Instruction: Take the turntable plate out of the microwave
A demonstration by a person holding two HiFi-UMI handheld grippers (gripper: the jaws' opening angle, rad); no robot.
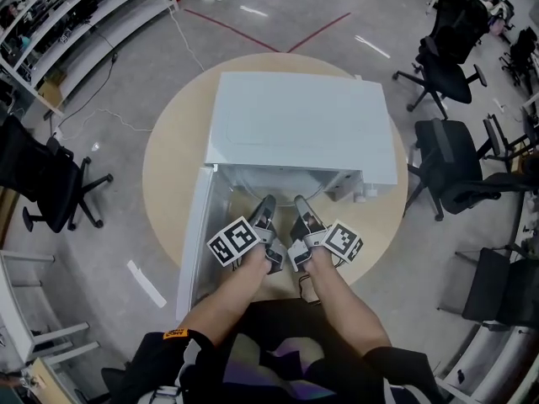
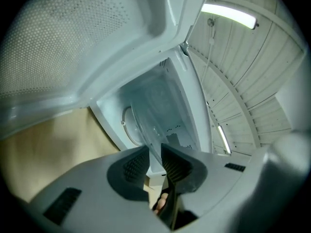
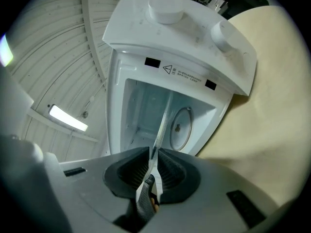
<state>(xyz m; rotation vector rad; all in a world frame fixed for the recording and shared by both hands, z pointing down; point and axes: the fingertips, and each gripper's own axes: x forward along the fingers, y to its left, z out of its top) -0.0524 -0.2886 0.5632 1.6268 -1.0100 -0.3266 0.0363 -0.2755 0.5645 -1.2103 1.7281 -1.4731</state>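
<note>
A white microwave [image 1: 303, 124] stands on a round wooden table [image 1: 173, 167] with its door [image 1: 195, 234] swung open to the left. The clear glass turntable plate [image 2: 156, 114] hangs at the cavity mouth, tilted on edge. My left gripper [image 2: 154, 154] is shut on its near rim. My right gripper [image 3: 153, 154] pinches the same plate [image 3: 163, 123], which shows there as a thin edge-on line. In the head view both grippers [image 1: 267, 202] [image 1: 299, 202] reach side by side into the opening. The round recess [image 3: 179, 128] in the cavity floor lies bare behind the plate.
The microwave's control panel with two knobs [image 3: 167, 11] is beside the cavity. Black office chairs [image 1: 446, 66] [image 1: 50, 183] stand around the table, and shelving [image 1: 76, 23] runs along the far left. The open door flanks my left arm.
</note>
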